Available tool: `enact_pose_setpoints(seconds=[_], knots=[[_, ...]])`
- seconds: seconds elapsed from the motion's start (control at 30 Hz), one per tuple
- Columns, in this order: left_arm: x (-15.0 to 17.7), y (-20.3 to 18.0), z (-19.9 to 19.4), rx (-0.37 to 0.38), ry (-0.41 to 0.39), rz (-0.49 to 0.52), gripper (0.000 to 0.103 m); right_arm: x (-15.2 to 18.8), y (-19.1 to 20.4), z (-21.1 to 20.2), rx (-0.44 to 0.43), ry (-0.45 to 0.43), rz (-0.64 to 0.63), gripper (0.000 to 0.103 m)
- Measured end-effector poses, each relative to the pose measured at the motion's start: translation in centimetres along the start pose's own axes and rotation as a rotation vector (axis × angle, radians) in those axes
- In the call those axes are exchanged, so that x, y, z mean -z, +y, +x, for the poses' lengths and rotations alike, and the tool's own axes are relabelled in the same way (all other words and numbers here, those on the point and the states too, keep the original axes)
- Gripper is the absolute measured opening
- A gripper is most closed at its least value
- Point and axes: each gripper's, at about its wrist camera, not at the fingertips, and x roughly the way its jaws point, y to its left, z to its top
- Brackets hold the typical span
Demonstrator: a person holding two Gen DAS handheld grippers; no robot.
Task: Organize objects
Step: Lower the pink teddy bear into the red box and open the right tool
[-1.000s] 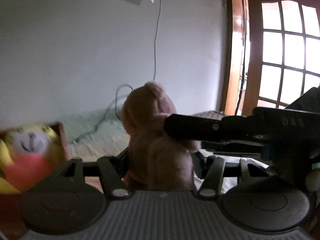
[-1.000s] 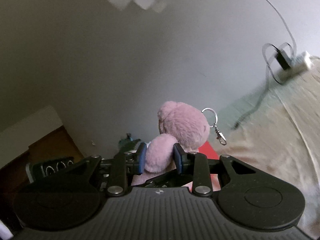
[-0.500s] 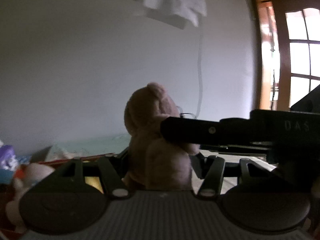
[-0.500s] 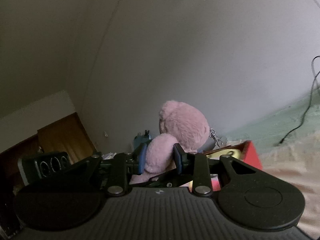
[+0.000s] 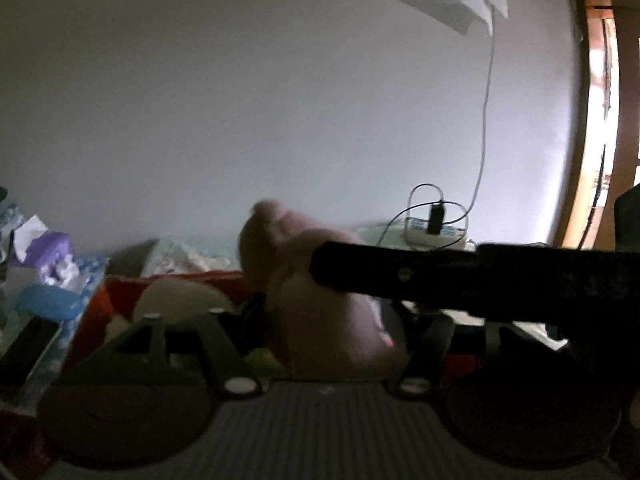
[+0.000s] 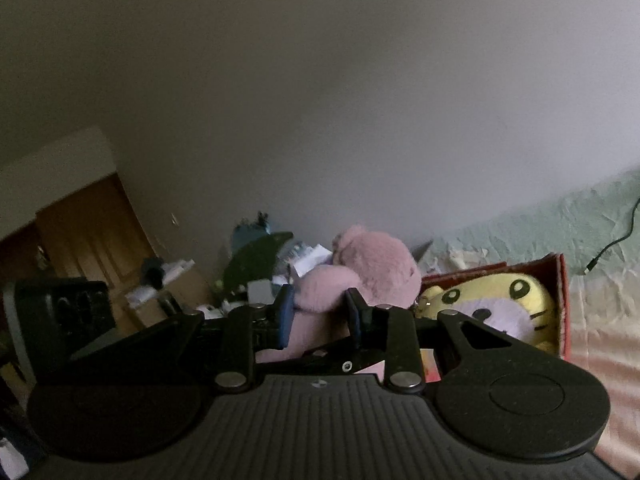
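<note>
Since a second ago I've swung both grippers left and down, bringing the pink teddy bear [image 6: 372, 264] over the red box [image 6: 560, 280]. My right gripper [image 6: 319, 314] is clamped on the bear's limb. My left gripper [image 5: 332, 320] has the bear's body between its fingers, but blur means I can't tell its grip. A yellow tiger plush [image 6: 500, 304] is already boxed; the bear isn't released yet.
</note>
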Motion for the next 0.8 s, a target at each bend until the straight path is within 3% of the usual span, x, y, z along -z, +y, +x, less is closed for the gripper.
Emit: enact_pose_setpoints(seconds=[0.13, 0.3, 0.43, 0.6, 0.8], knots=[[0.9, 1.0, -0.8, -0.046, -0.007, -0.004, 0.074, 0.8, 0.4, 1.3, 0.029, 0.032, -0.041, 0.030], [1.4, 2.0, -2.3, -0.082, -0.021, -0.009, 0.073, 2.0, 1.1, 1.9, 0.073, 0.064, -0.067, 0.030], [1.6, 1.6, -3.0, -0.115, -0.020, 0.029, 0.069, 1.8, 0.8, 1.8, 0.093, 0.123, -0.019, 0.032], [2.0, 0.4, -2.4, -0.140, -0.002, 0.092, 0.068, 2.2, 0.3, 2.5, 0.132, 0.175, -0.052, 0.034], [2.2, -0.4, -2.1, -0.129, 0.027, 0.104, 0.068, 2.5, 0.3, 1.7, 0.152, 0.213, -0.099, 0.035]])
